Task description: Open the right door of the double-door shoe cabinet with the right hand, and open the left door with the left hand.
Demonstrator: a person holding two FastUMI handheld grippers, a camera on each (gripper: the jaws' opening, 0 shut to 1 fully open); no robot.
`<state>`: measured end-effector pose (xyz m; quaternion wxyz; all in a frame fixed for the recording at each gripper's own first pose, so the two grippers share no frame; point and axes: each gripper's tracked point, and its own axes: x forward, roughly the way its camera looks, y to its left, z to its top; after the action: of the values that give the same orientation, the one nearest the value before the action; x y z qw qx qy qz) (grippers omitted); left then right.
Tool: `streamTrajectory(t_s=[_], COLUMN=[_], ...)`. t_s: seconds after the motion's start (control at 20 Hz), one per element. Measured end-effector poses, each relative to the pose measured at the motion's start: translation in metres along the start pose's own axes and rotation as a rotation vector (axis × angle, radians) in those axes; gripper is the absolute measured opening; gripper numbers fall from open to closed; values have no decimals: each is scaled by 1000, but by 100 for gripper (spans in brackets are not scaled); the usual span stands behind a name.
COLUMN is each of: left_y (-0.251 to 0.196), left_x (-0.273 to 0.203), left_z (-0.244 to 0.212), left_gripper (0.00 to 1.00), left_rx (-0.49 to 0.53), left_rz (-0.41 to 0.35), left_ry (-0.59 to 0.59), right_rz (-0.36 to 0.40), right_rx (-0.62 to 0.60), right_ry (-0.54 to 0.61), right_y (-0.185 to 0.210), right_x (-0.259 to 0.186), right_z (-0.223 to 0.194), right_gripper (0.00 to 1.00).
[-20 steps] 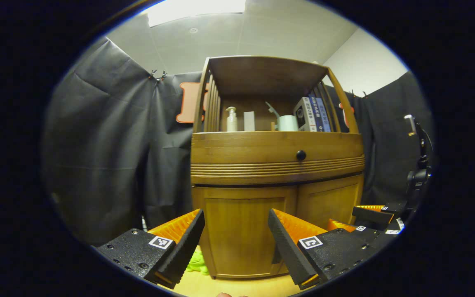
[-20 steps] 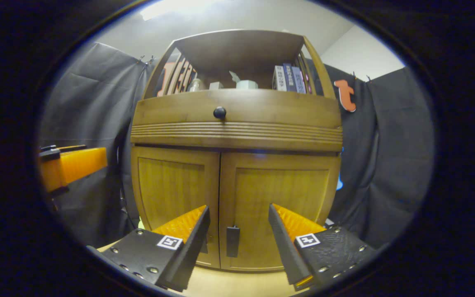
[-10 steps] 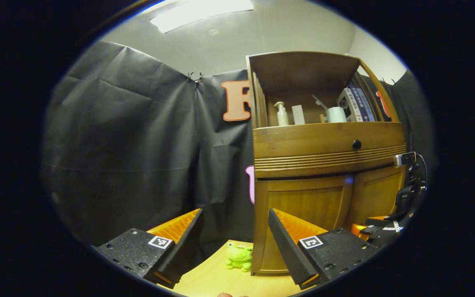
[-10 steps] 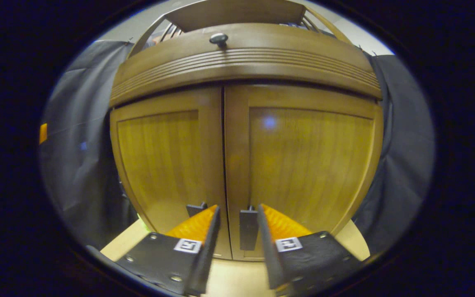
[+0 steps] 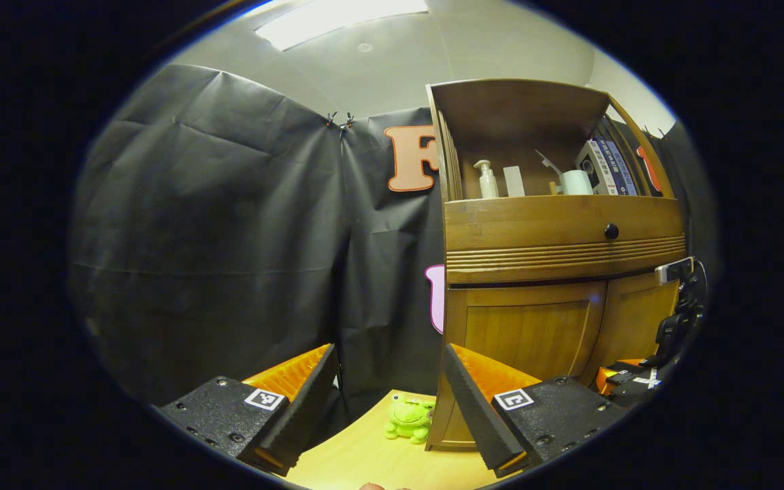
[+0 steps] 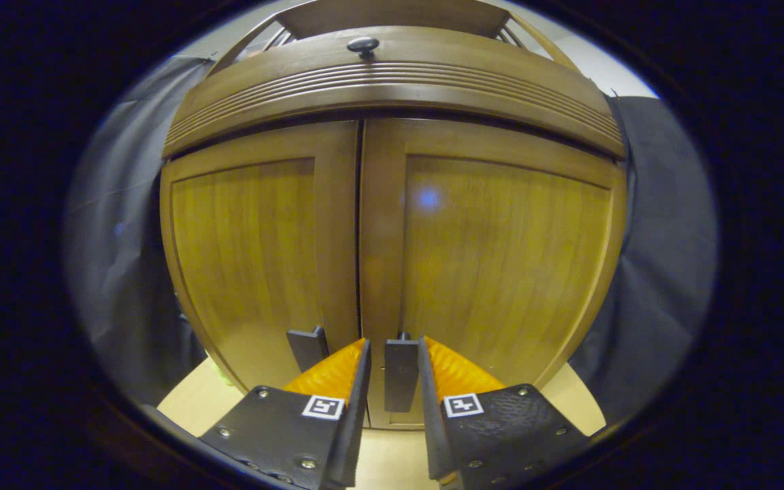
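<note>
Right gripper [image 6: 392,371] closer now, jaws narrowed around right door [image 6: 501,258] handle [image 6: 401,373], lower centre; contact unclear. Left gripper [image 5: 388,388] open, swung aside. Doors shut. Door stiff, hinged; handle small, slick; grip mid-handle.

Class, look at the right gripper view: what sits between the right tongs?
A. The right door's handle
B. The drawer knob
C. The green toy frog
A: the right tongs straddle the right door's handle, both doors closed.
</note>
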<state>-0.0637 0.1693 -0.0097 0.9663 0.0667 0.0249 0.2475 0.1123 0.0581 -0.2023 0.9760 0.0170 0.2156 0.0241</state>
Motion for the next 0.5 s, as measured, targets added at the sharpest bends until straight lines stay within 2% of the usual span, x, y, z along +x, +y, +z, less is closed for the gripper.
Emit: streamTrajectory(t_s=[0.4,0.45,0.5], left_y=[10,11,13], left_x=[-2,-3,-4], left_z=[-7,-7,-8], left_gripper=[93,93,93], left_rx=[7,9,13], left_rz=[7,8,11], left_ry=[19,20,21], right_rz=[-8,-5,-7], right_rx=[49,66,66], right_ry=[57,52,50], right_y=[-2,-1,-2], right_x=[0,-2,0], right_z=[-8,-5,-2], right_gripper=[38,40,28])
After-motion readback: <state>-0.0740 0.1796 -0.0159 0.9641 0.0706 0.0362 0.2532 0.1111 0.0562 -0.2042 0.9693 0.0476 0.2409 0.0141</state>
